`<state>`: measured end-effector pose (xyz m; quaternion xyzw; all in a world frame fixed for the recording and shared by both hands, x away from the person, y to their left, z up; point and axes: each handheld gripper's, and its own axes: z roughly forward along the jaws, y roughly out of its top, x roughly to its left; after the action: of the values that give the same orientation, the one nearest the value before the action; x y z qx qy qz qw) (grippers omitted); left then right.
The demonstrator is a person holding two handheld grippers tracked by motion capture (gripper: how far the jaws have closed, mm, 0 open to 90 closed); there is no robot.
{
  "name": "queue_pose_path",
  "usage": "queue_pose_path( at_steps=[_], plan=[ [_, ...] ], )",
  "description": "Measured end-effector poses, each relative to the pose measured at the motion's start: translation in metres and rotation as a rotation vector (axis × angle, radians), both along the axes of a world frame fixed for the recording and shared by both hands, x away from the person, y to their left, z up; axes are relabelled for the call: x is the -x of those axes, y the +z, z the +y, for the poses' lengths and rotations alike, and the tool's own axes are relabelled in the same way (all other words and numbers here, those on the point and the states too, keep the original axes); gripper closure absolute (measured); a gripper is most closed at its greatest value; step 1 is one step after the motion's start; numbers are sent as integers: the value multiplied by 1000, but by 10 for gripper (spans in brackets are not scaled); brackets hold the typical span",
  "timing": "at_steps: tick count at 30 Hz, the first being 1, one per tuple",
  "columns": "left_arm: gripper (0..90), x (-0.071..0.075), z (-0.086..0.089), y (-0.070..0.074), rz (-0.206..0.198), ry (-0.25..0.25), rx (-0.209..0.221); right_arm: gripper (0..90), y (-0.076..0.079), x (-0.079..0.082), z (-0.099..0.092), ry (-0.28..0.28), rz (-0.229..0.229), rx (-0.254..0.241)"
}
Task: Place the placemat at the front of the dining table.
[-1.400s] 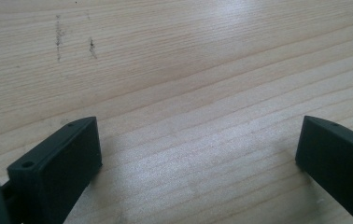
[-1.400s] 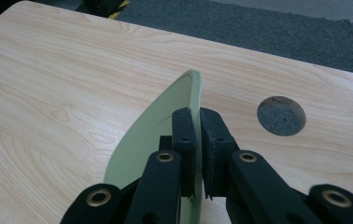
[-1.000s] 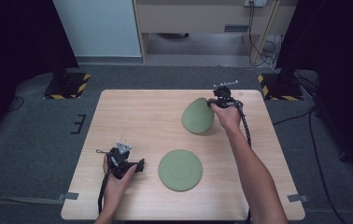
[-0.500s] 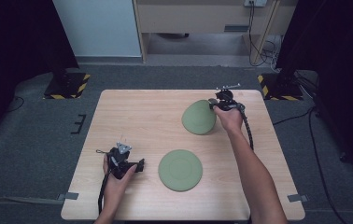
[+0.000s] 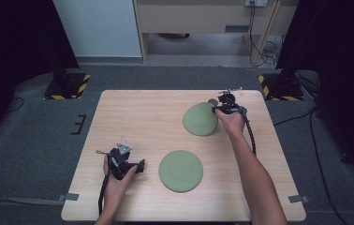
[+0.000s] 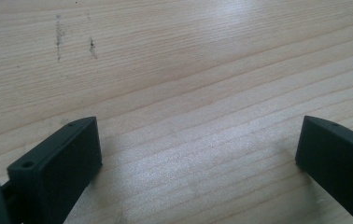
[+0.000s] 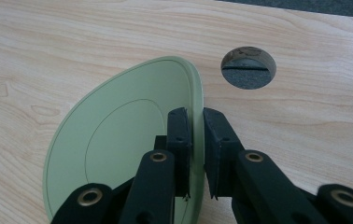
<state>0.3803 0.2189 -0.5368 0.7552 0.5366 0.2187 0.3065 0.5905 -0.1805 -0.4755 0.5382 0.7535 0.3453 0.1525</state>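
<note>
Tilted plate (image 7: 118, 140) pinched at its rim by right gripper (image 7: 195, 140).
Seen from above: second plate (image 5: 180, 170) flat beside left gripper (image 6: 198, 154), spread wide.

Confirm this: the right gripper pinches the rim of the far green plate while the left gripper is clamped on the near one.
Not quite: the left gripper is open over bare table, as the left gripper view shows. The right gripper does pinch the far green plate.

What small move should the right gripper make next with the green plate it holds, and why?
Probably lift the held plate a little and carry it toward the flat plate. The right gripper is shut on its rim, the plate is tilted up on edge on the table, and the left gripper rests open and idle.
</note>
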Motion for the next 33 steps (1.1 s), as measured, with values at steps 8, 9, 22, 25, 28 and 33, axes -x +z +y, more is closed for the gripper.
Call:
queue_pose_path(
  at_steps=[8, 9, 22, 25, 28, 33],
  plan=[
    [0, 0, 0, 0, 0, 0, 0, 805, -4, -3, 1, -16, 9, 21],
    [0, 0, 0, 0, 0, 0, 0, 799, -5, -3, 1, -19, 11, 23],
    [0, 0, 0, 0, 0, 0, 0, 620, -5, 0, -4, -64, 12, 44],
    [0, 0, 0, 0, 0, 0, 0, 593, -2, 3, -6, -65, 8, 40],
    [0, 0, 0, 0, 0, 0, 0, 572, 1, 5, -6, -64, 2, 36],
    [0, 0, 0, 0, 0, 0, 0, 444, 4, 9, -5, -56, 0, -4]
  ],
)
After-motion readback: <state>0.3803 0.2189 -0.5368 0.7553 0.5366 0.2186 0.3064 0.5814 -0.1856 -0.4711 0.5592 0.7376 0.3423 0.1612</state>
